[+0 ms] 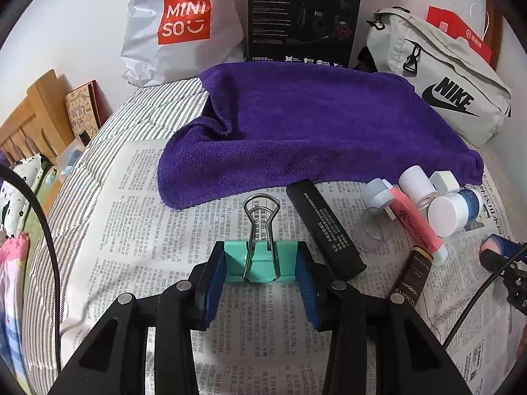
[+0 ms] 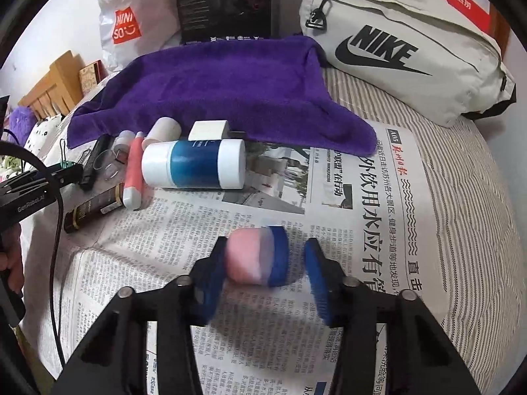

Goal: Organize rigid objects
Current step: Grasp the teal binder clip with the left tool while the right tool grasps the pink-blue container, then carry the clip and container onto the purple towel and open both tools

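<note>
My left gripper (image 1: 260, 263) is shut on a teal binder clip (image 1: 258, 260), its wire handle pointing forward over the newspaper (image 1: 148, 230). My right gripper (image 2: 263, 260) is blurred; a pink and blue eraser (image 2: 257, 255) lies between its fingers, touching the left one, with a gap to the right one. A black bar (image 1: 324, 230), a pink tube (image 1: 416, 222), a blue-and-white bottle (image 2: 194, 164), a white roll (image 1: 415, 186), a white cube (image 1: 444, 181) and a dark gold-trimmed tube (image 1: 411, 273) lie grouped in front of the purple towel (image 1: 313, 121).
A Nike bag (image 2: 411, 49), a black Edifier box (image 1: 303, 16) and a Miniso bag (image 1: 174, 29) stand along the wall behind the towel. The striped bedding (image 2: 461, 181) surrounds the newspaper. A wooden headboard (image 1: 33, 115) is at the left.
</note>
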Tool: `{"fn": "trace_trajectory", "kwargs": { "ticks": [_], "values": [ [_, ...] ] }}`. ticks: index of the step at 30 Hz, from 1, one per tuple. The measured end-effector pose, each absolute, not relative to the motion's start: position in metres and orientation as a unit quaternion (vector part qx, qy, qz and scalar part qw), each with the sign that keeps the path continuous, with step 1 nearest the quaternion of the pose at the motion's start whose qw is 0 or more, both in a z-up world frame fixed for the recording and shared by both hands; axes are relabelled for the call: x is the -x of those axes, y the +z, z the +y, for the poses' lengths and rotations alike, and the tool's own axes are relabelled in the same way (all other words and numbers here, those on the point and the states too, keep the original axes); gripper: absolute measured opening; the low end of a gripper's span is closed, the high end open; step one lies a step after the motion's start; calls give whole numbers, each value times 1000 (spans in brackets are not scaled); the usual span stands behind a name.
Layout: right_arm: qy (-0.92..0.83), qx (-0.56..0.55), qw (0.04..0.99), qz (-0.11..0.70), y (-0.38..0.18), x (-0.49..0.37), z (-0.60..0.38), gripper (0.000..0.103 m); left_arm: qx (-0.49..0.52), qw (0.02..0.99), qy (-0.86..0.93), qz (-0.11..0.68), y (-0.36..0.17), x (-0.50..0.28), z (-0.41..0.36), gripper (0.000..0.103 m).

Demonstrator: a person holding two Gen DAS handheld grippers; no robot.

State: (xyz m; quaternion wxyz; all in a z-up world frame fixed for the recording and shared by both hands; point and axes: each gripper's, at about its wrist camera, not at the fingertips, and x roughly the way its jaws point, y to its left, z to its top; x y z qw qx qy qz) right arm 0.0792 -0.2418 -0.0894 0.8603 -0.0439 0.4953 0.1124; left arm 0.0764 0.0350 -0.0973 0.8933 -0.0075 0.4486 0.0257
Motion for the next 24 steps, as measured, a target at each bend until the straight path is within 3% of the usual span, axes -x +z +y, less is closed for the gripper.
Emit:
{"fn": "trace_trajectory", "kwargs": {
  "ticks": [24],
  "values": [
    [115,24,861,494,-55,-75,-242,36,19,898,8,439,-51,-60,60,39]
  ]
}}
